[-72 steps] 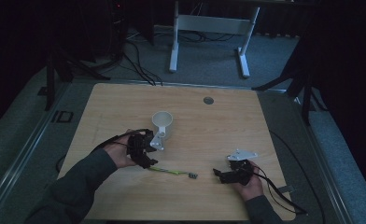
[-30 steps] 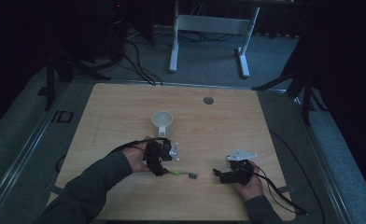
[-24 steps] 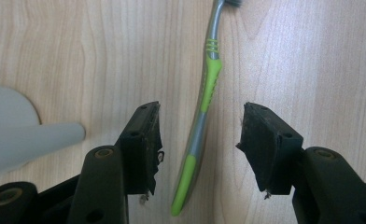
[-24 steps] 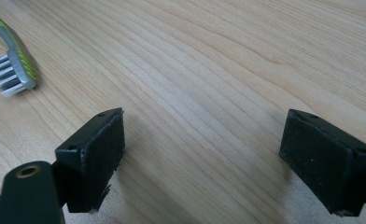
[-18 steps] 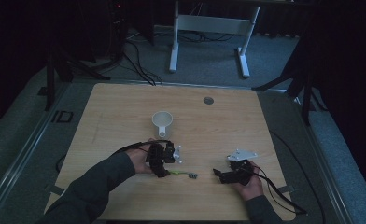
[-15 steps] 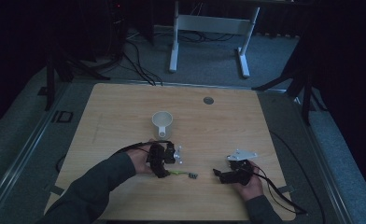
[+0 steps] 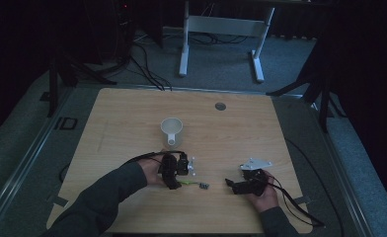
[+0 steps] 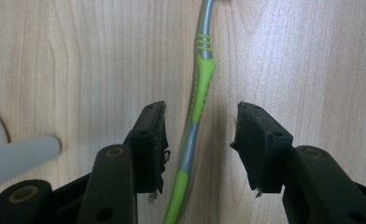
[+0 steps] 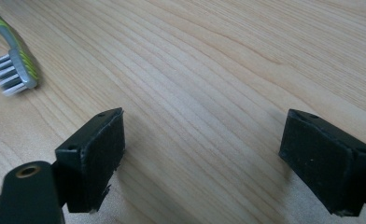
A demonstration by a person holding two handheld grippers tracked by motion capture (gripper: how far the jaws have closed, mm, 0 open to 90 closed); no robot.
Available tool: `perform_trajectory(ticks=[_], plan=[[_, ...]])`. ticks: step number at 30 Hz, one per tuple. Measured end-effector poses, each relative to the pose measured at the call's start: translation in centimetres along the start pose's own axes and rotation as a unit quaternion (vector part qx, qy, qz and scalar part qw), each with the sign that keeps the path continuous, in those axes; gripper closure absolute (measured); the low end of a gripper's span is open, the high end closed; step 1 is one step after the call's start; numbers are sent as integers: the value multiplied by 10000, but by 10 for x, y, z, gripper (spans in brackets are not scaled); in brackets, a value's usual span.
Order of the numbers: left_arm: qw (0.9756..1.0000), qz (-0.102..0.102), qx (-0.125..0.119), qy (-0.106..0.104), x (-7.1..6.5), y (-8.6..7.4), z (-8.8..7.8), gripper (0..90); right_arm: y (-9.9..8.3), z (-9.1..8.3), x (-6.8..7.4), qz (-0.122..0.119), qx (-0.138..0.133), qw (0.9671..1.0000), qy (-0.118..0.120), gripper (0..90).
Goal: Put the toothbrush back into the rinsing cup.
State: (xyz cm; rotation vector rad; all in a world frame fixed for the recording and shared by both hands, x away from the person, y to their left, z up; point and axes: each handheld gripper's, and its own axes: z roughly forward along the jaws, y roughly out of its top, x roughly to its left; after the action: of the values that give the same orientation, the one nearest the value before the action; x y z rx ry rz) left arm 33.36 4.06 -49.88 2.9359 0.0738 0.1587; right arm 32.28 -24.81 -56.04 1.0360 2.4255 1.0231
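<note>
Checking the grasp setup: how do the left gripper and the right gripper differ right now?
The left gripper straddles the green toothbrush, its jaws just closing around the handle without pressing it yet; the right gripper has only bare table between wider-spread jaws. The brush head lies off beside the right one. Both are hand-held, low over the wood.

We wear dark grey sleeves. Our grippers are black; the left gripper has brass-coloured pivot screws, the right gripper a grey three-cornered plate and black cable.
</note>
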Motion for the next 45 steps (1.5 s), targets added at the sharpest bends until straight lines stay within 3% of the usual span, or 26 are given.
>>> perform_trajectory(ticks=[16, 28, 45], plan=[[9999, 63, 155, -36, -2, 3, 8, 614, 0, 0, 0, -3, 1, 10000, 8, 136], [9993, 177, 308, 58, -3, 9, 14, 743, 0, 0, 0, -1, 0, 10000, 8, 136], [9991, 140, 404, 46, 0, 10, 20, 794, 0, 0, 0, -4, 1, 10000, 8, 136]])
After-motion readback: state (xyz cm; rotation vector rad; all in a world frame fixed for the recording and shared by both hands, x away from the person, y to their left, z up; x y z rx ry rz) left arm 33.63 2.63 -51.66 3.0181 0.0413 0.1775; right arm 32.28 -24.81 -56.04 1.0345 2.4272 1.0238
